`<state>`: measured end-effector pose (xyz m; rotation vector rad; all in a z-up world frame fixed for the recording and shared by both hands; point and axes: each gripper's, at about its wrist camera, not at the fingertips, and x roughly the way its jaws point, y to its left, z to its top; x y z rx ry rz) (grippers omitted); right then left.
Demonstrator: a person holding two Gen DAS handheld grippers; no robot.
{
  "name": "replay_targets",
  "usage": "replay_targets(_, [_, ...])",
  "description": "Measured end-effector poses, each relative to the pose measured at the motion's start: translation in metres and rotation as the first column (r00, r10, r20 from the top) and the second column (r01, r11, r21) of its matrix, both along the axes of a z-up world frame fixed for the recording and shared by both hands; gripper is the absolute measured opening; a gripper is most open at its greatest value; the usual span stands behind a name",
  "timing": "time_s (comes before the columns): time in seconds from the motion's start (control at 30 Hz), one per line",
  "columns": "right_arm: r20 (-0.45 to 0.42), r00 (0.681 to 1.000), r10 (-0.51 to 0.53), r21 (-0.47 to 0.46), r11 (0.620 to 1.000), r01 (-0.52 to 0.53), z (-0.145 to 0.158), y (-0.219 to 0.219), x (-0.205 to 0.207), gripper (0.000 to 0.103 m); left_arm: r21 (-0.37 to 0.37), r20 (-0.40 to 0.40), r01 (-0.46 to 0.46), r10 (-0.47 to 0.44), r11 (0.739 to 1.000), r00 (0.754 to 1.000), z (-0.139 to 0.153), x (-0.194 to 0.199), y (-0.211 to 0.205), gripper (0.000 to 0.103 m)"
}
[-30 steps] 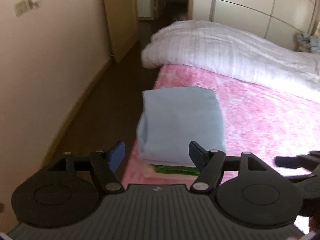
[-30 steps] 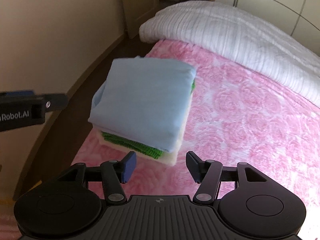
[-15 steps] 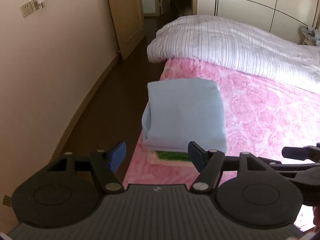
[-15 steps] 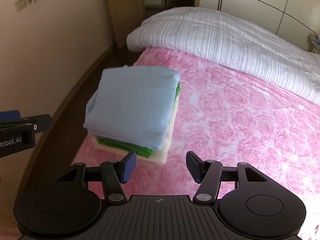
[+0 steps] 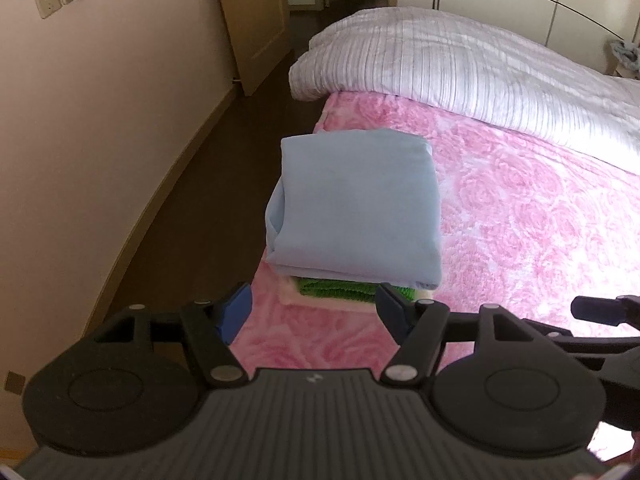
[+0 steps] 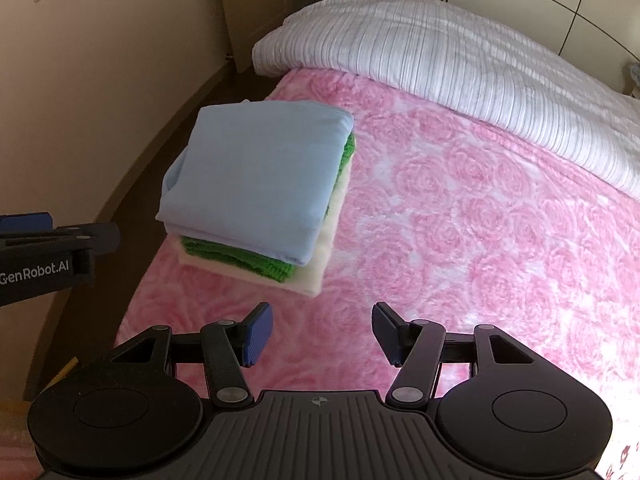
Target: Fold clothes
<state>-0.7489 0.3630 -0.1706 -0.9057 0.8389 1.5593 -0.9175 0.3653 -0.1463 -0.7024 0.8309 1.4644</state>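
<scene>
A stack of folded clothes lies near the left edge of the pink rose-patterned bed (image 5: 540, 216) (image 6: 460, 240). On top is a light blue garment (image 5: 356, 204) (image 6: 260, 176), under it a green knit (image 5: 336, 289) (image 6: 240, 258), and at the bottom a cream piece (image 6: 316, 272). My left gripper (image 5: 314, 310) hovers open just short of the stack's near edge, nothing between its fingers. My right gripper (image 6: 322, 334) stands open over bare bedspread, near and to the right of the stack, and holds nothing. The left gripper's side shows at the left edge of the right wrist view.
A white striped duvet (image 5: 460, 60) (image 6: 440, 52) is bunched across the far end of the bed. A dark floor strip (image 5: 192, 208) runs between the bed and a beige wall (image 5: 80, 140). A wooden door (image 5: 248, 20) and white wardrobe panels stand behind.
Both grippers have drawn back from the stack, which now looks smaller and farther in both views. The jaws stay open and the clothes have not moved.
</scene>
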Motion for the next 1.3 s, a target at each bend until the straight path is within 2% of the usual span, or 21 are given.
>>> replay_targets(0.2, [-0.002, 0.998, 0.059, 0.011, 0.998, -0.059, 0.006, 0.010, 0.032, 0.059, 0.013, 0.003, -0.069, 0.069, 0.998, 0.998, 0.007, 0.036, -0.005, 0.065])
replay_targets(0.5, [0.001, 0.989, 0.148, 0.026, 0.989, -0.148, 0.017, 0.016, 0.107, 0.059, 0.003, 0.005, -0.143, 0.143, 0.990, 0.990, 0.010, 0.120, -0.024, 0.065])
replay_targets(0.67, [0.001, 0.979, 0.204, 0.016, 0.979, -0.204, 0.022, 0.012, 0.153, 0.059, 0.011, 0.006, -0.206, 0.206, 0.978, 0.978, 0.017, 0.169, -0.051, 0.065])
replay_targets(0.93, [0.017, 0.942, 0.335, 0.014, 0.942, -0.335, 0.026, -0.020, 0.210, 0.059, -0.002, 0.028, -0.312, 0.312, 0.950, 0.950, 0.018, 0.235, -0.100, 0.065])
replay_targets(1.3, [0.005, 0.911, 0.411, 0.024, 0.911, -0.411, 0.033, -0.040, 0.246, 0.059, 0.026, 0.034, -0.377, 0.376, 0.926, 0.926, 0.026, 0.275, -0.130, 0.065])
